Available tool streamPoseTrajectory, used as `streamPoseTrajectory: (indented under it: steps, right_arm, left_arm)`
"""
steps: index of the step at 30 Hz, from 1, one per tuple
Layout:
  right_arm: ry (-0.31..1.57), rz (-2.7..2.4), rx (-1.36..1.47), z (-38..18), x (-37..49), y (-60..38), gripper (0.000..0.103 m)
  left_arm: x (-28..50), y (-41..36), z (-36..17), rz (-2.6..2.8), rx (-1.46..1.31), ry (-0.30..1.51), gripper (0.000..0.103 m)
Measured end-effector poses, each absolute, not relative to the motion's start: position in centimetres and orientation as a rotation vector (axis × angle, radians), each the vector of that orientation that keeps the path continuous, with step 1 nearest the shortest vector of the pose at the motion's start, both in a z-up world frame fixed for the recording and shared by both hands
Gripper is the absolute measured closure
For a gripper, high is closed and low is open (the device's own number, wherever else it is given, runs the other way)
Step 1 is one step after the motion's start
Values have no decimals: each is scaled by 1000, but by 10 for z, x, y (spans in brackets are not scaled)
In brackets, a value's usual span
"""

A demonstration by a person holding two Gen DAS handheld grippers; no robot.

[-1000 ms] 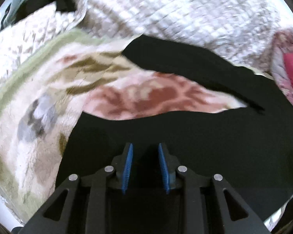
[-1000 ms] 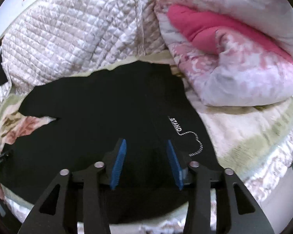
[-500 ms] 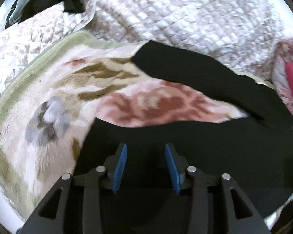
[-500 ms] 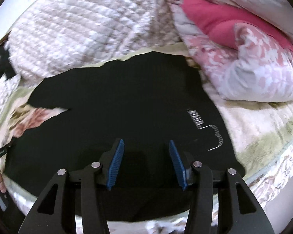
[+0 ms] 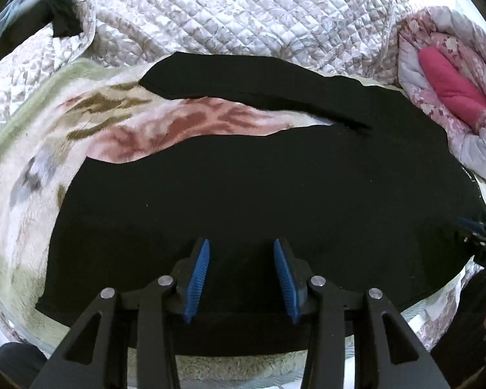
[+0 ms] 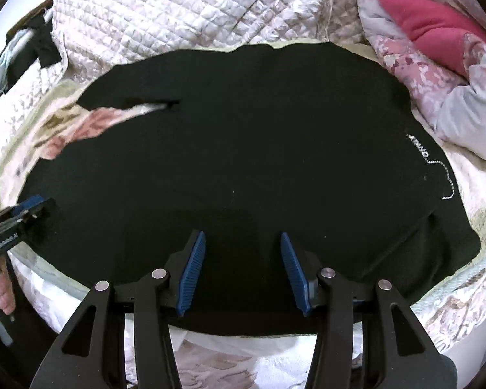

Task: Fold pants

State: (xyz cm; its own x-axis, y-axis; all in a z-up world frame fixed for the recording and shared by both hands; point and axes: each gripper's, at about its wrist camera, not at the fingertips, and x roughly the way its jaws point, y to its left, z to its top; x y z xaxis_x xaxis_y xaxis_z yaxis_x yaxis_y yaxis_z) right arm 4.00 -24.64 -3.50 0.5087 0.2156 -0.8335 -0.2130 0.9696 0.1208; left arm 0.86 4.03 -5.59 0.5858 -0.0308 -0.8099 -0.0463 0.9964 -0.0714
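The black pants (image 5: 275,201) lie spread flat on a floral fleece blanket (image 5: 48,149) that covers a bed, with the 2 legs running off toward the left and parted by a narrow wedge of blanket, the far leg thin and angled, the near leg broad. In the right wrist view the same pants (image 6: 243,149) fill most of the frame, and white stitched lettering with a dotted line (image 6: 434,165) shows near their right edge. The left gripper (image 5: 239,275) hangs just above the near hem area of the near leg with its 2 blue pads (image 5: 197,278) spread apart and nothing between them. The right gripper (image 6: 243,272) is likewise parted over the near edge of the pants, its blue pads (image 6: 191,275) holding no cloth. Whether either tool touches the fabric cannot be told. Each gripper appears at the edge of the other's view: the right one at the far right of the left wrist view, the left one at the far left of the right wrist view, with fingers of the person's hand (image 6: 3,295) on its handle. Behind the pants lies a quilted white bedspread (image 5: 226,13), and to the right a rolled pink floral comforter (image 6: 437,42). A dark garment (image 5: 48,16) sits at the far left corner
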Motion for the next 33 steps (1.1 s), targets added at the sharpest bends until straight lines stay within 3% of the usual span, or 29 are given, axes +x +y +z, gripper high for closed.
streamPoseTrajectory:
  steps: [7,10,14,19,25,33]
  right_arm:
    - [970,299,31,-19,54,-247,53]
    - [960,319,38,-14,63,-247,48]
    - [954,339,29,-11,81,-245,46]
    - [949,363,2,-6,110,-244,45]
    - [939,376,-64,-1,165,-246,38]
    - [957,386,-123,-6,254,-252,38]
  left_arm:
    - [21,45,-36,-6,-114,918,59]
    - [30,43,-27,-8,-100,897,58]
    - [46,44,-22,-21,-114,896,50]
    - [72,43,-17,-22,-70,886,49]
    - [114,40,-12,-36,-7,873,44]
    - [200,42,-17,-61,-8,878,42]
